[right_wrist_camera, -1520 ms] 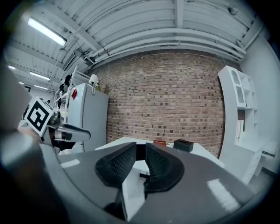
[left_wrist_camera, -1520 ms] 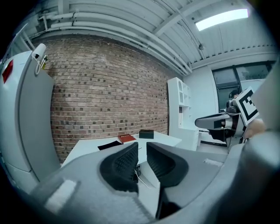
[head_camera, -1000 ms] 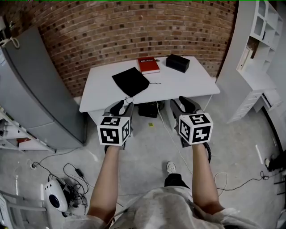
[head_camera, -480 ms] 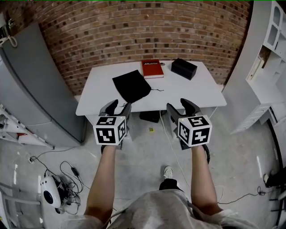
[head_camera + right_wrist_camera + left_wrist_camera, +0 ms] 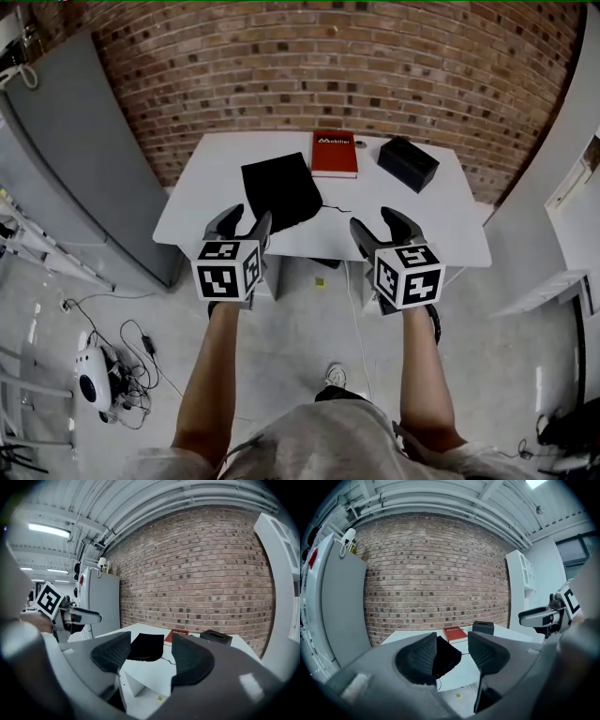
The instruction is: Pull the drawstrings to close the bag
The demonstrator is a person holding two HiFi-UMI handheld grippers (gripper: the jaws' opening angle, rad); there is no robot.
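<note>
Bag, black and flat, lies on the left half of the bench, with its near corner close to the near edge. From where I stand the brick wall fills the back of the room, and a tall grey cabinet stands off the bench's left end. The white bench sits against that wall. A red book rests at the middle of its far edge, just beyond the bag. A black box sits toward the far right corner, apart from the book. The person holds both tools in the air just short of the near edge. The left claw is in front of the bag and the right claw is further along toward the right end. Each claw has just been spreading and now stands released, with nothing between its pads and touching nothing. A thin drawstring trails from the bag's right side toward the bench's middle.
</note>
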